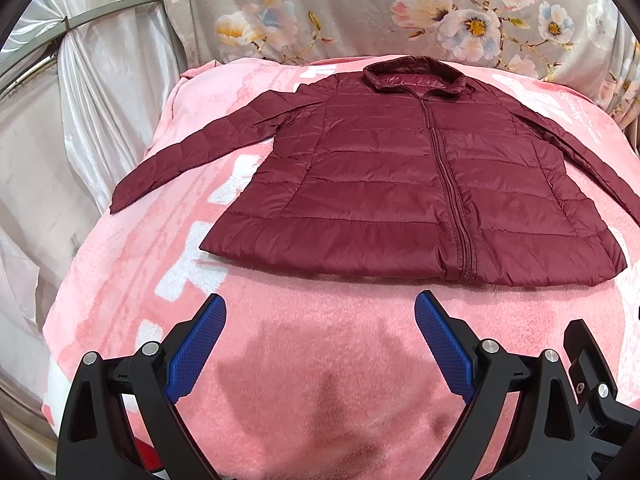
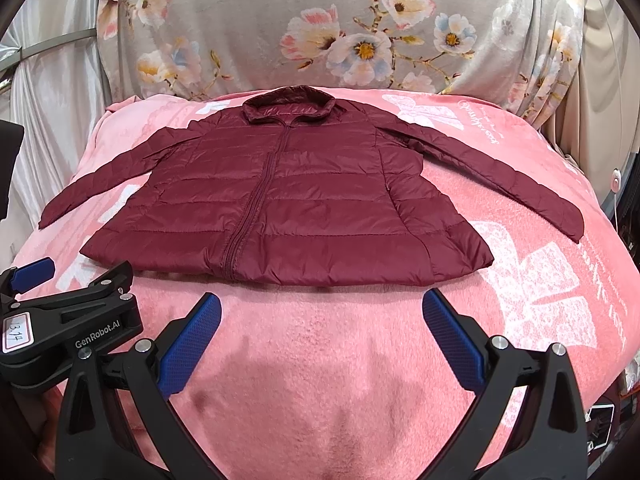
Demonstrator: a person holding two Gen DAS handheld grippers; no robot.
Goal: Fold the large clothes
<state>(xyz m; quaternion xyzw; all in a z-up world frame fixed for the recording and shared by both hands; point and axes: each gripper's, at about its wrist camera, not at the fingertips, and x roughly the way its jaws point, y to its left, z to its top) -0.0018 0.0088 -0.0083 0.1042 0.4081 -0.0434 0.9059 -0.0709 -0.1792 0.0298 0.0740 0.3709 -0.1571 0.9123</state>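
The left gripper (image 1: 320, 344) hangs low over the near part of the pink blanket (image 1: 320, 380), level and pointing straight ahead at the jacket (image 1: 380, 184). Its jaws stand wide apart with nothing between them, and its blue pads (image 1: 196, 348) are clear of the cloth. The right gripper (image 2: 320, 344) is posed the same way just beside it: level, aimed forward, jaws spread wide and holding nothing, blue pads (image 2: 452, 344) short of the jacket's hem. In the right wrist view the left gripper's black body shows at the lower left, close alongside.

The maroon quilted jacket lies flat and face up on the blanket, zipped, collar at the far end and hem nearest the grippers. Both sleeves are spread outward and slant toward the near side; the left sleeve (image 1: 192, 152) reaches toward the blanket's left edge, the right sleeve (image 2: 500, 176) toward its right edge. The hem lies just beyond both grippers' fingertips, not touching them.

Behind the jacket hangs a grey floral cloth (image 2: 320, 28); pale shiny curtains (image 1: 100, 92) hang at the left.
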